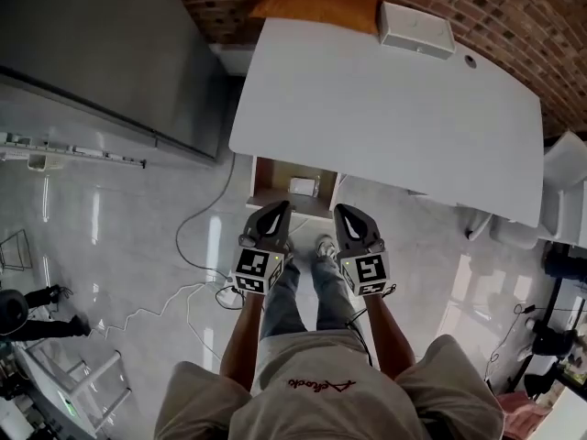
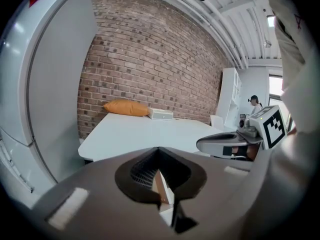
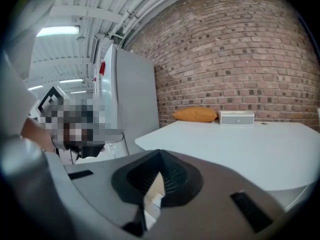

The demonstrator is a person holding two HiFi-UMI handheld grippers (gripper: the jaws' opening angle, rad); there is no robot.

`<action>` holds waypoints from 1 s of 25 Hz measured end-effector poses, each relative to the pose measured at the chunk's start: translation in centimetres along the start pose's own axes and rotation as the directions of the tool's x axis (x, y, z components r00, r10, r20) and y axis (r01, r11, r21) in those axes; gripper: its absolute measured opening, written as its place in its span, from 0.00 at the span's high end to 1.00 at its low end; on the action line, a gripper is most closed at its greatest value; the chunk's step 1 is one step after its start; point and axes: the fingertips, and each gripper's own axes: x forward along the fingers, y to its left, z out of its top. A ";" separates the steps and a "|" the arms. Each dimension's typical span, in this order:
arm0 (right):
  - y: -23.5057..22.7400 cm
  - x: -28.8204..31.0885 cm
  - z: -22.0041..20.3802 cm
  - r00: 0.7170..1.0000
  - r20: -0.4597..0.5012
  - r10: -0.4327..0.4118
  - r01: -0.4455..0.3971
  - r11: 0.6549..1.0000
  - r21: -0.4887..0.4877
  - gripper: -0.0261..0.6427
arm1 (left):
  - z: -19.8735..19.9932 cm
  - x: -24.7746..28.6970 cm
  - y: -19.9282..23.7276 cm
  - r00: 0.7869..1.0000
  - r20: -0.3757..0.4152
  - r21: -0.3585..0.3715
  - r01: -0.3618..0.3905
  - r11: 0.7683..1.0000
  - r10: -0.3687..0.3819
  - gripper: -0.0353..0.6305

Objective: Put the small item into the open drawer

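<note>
The left arm [image 1: 241, 333] and right arm [image 1: 389, 330] reach forward side by side. The left gripper [image 1: 272, 214] and right gripper [image 1: 353, 216] hang just short of the table [image 1: 385, 108] edge, tilted slightly down, jaws closed tip to tip.

Brick-walled room with a white table and a glossy floor

A red-brown brick wall [image 1: 477, 7] runs across the top of the head view, and a large white round-cornered table [image 1: 394, 117] stands against it. A flat orange cushion [image 1: 307, 3] and a small white rectangular box [image 1: 415, 28] lie at the table's far edge. A tall grey metal cabinet [image 1: 101, 53] fills the upper left. The shiny pale grey floor [image 1: 110, 236] mirrors streaks of light. At the upper left of the right gripper view, lit strip lamps [image 3: 57, 31] hang under a white ribbed ceiling [image 3: 95, 4].
</note>
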 end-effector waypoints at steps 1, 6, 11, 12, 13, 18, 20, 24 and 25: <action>0.0 -0.2 0.6 1.000 0.007 -0.001 0.001 1.000 -0.003 0.94 | 0.8 -0.1 -0.2 1.000 0.008 0.007 0.001 1.000 -0.001 0.94; 0.0 -1.8 3.4 0.999 0.037 -0.011 0.011 1.000 -0.017 0.94 | 4.5 -1.2 -1.0 0.999 0.045 0.031 -0.001 1.000 -0.001 0.94; -0.5 -3.6 5.5 0.998 0.055 -0.034 0.035 0.999 -0.031 0.94 | 7.7 -2.6 -1.8 0.996 0.089 0.039 -0.010 0.999 0.006 0.94; -0.6 -3.9 6.0 0.997 0.062 -0.037 0.040 0.999 -0.034 0.94 | 8.3 -2.8 -1.8 0.995 0.098 0.039 -0.016 0.999 0.012 0.93; -0.8 -4.1 6.5 0.997 0.069 -0.041 0.044 0.998 -0.038 0.94 | 8.9 -3.1 -1.8 0.994 0.109 0.041 -0.023 0.999 0.018 0.94; -1.3 -5.2 9.8 0.991 0.120 -0.051 0.059 0.996 -0.068 0.94 | 11.9 -4.5 -1.7 0.987 0.157 0.069 -0.052 0.996 0.041 0.94; -1.2 -5.8 10.9 0.989 0.139 -0.049 0.061 0.995 -0.079 0.94 | 12.5 -5.3 -2.0 0.985 0.166 0.070 -0.060 0.996 0.048 0.94; -1.6 -6.4 13.6 0.981 0.185 -0.055 0.074 0.993 -0.097 0.94 | 14.5 -6.3 -1.8 0.977 0.202 0.075 -0.080 0.994 0.064 0.94; -1.8 -6.5 14.2 0.979 0.196 -0.058 0.079 0.992 -0.100 0.94 | 15.1 -6.5 -1.7 0.974 0.215 0.074 -0.085 0.994 0.068 0.93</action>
